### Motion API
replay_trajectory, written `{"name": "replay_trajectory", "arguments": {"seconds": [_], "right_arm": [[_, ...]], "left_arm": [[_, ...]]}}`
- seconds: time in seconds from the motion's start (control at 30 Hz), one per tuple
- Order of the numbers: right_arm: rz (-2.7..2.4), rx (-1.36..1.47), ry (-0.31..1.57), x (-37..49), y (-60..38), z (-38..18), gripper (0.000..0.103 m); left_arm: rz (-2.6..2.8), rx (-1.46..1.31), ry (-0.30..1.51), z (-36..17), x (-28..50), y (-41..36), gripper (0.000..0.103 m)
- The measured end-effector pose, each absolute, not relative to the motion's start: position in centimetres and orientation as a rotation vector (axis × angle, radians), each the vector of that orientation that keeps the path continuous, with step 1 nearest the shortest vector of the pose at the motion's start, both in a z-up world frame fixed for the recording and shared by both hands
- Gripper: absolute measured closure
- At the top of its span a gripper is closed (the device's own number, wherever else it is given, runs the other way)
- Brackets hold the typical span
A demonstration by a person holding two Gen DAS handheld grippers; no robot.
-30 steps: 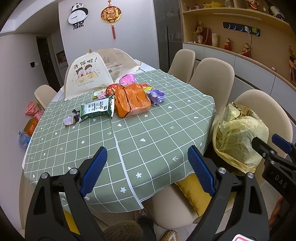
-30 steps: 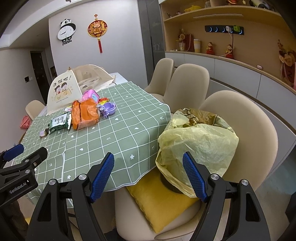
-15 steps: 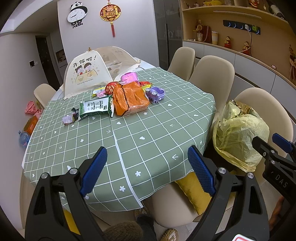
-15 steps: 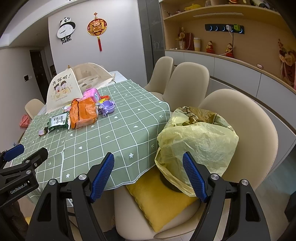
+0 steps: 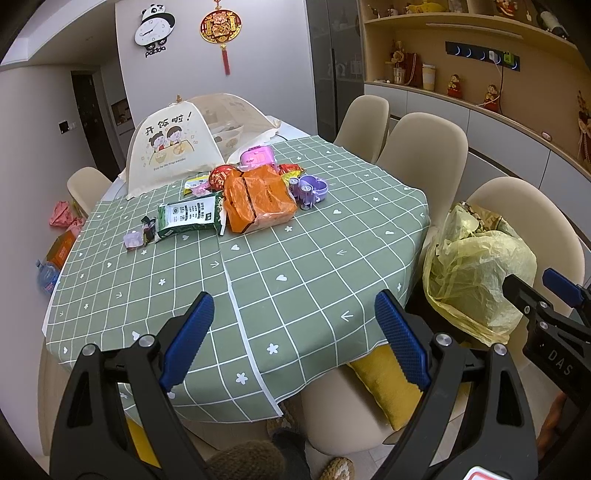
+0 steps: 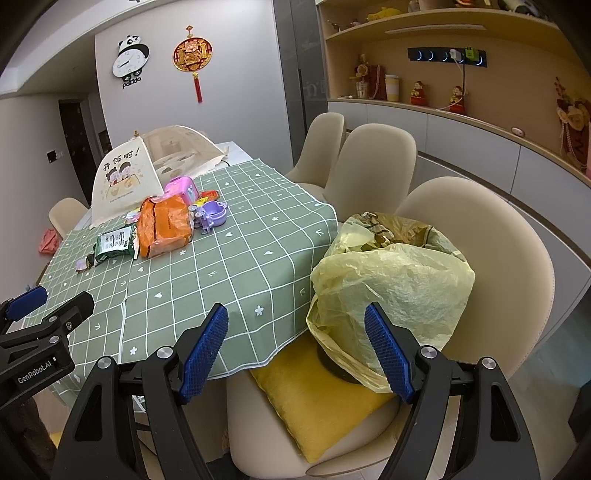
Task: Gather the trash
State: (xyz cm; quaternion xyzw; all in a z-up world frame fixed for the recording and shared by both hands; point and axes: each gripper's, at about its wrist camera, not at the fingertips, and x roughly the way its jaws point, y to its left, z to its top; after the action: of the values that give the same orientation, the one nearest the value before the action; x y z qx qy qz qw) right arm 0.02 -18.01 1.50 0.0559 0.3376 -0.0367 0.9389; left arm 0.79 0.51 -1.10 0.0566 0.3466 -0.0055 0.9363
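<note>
Panda clock [image 5: 154, 30], wall at 11 o'clock: "panda"; food cover [image 5: 170, 153]: "开饭啦!"; left gripper [image 6: 38, 363] body: "GenRobot.AI"; right gripper [image 5: 554, 332] body: "DAS"; green packet [image 5: 188, 218] print unreadable.

— What hangs on the wall?
— A black-and-white panda-shaped clock [image 5: 154, 27] and, beside it, a round red and gold knot ornament [image 5: 221, 28].
— And near the worktop?
— Beige moulded chairs [image 6: 373, 162], one carrying a mustard-yellow cushion [image 6: 317, 402]; a cream mesh food cover [image 5: 173, 149] stands at the far end.
</note>
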Motion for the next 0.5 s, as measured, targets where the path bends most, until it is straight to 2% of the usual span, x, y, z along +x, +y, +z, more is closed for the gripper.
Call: {"name": "replay_trajectory", "arguments": {"seconds": [0.5], "right_arm": [[-0.075,0.113,0.687,0.04,-18.01,1.57,0.030]], "left_arm": [[-0.005,0.096,0.713,-1.08,1.36,0.74,0.018]]}}
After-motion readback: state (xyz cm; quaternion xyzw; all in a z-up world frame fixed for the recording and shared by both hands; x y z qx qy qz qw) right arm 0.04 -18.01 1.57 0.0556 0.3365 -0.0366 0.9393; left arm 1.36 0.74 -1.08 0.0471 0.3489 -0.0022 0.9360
